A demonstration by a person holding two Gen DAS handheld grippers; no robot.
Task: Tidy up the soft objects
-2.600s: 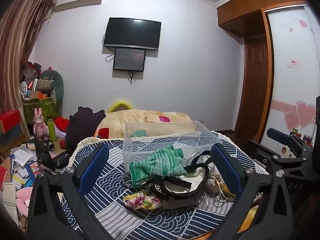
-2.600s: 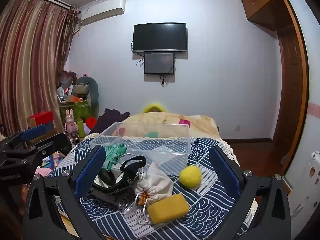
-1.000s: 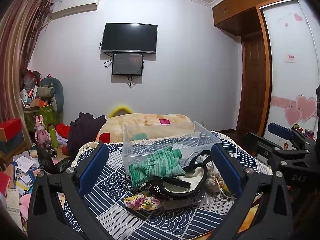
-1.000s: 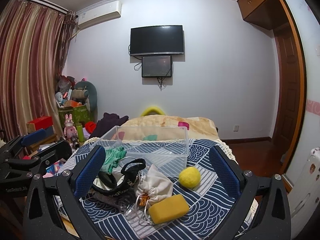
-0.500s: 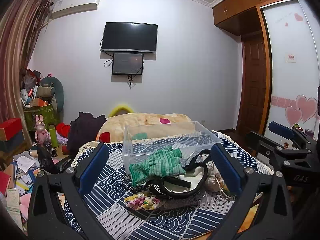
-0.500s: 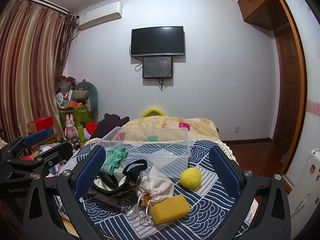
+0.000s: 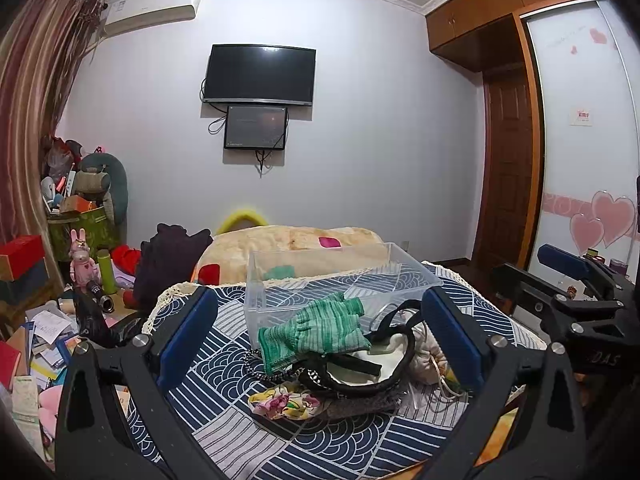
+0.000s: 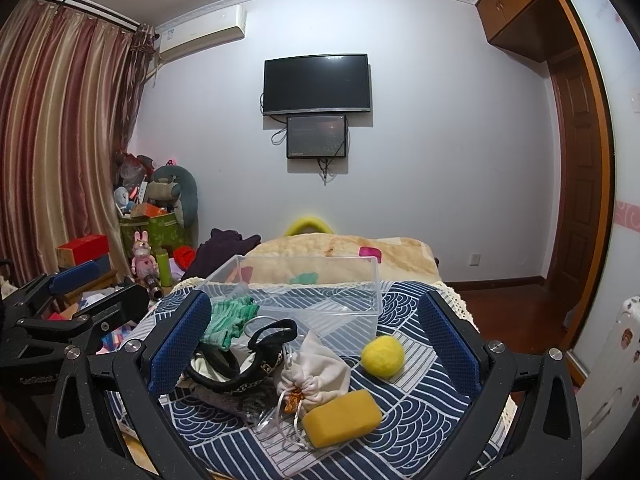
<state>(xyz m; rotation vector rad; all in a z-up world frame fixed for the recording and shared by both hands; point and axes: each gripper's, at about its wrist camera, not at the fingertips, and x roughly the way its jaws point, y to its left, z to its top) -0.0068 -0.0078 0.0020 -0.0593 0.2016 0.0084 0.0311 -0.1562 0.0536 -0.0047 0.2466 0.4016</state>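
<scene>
Above the heap, left gripper (image 7: 318, 334) and right gripper (image 8: 316, 336) gape wide, empty.

Black frames with silver screws carry blue-padded jaws on both grippers.

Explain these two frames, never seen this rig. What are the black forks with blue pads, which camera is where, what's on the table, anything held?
No robot: a person holds a two-finger gripper in each hand, with a fisheye camera on each looking along its fingers. One view shows the left gripper, the other the right gripper. Both are open and hold nothing. On the patterned tablecloth stands an empty clear bin. In front lie a green glove, a black strap, a white drawstring pouch, a yellow ball, a yellow sponge and a floral cloth.
</scene>
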